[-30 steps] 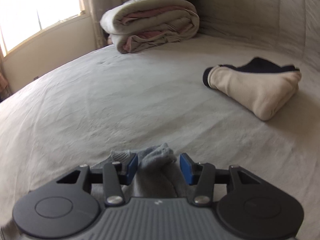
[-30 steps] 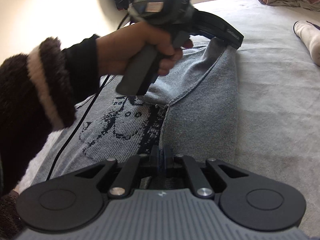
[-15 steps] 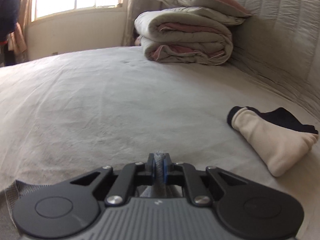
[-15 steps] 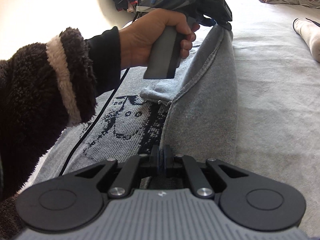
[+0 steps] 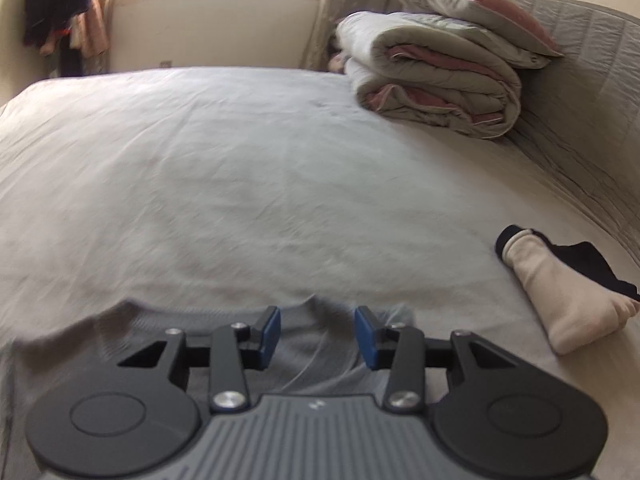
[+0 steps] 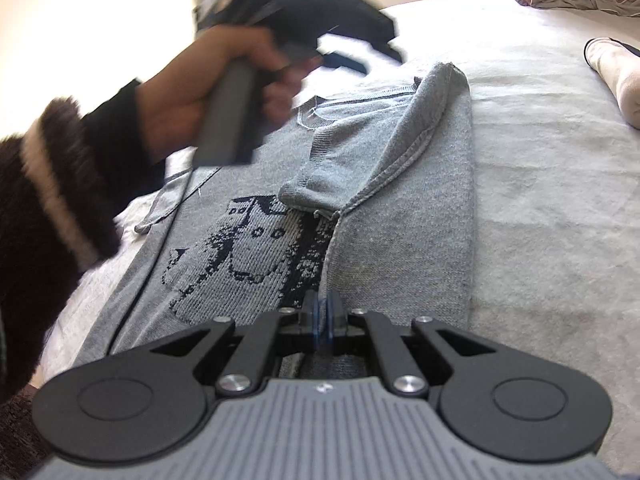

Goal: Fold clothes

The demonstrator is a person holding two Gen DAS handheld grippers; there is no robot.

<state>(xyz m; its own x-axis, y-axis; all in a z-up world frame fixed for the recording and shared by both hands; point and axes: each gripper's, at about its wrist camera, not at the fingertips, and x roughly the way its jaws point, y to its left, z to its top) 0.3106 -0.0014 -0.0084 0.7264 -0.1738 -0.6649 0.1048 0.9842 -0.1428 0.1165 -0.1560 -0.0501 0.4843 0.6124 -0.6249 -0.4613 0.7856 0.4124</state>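
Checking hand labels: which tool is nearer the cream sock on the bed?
Left. The left tool, opening above the grey sweater, sits nearer its far end, closer to the cream sock. The right tool pinches the near end.

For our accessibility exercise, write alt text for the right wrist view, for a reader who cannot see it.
The right gripper, shut, pinches the folded edge of a grey sweater with a dark knitted picture, lying on a pale bed. Above it a blurred hand holds the left gripper, jaws opening, clear of the sweater's collar.
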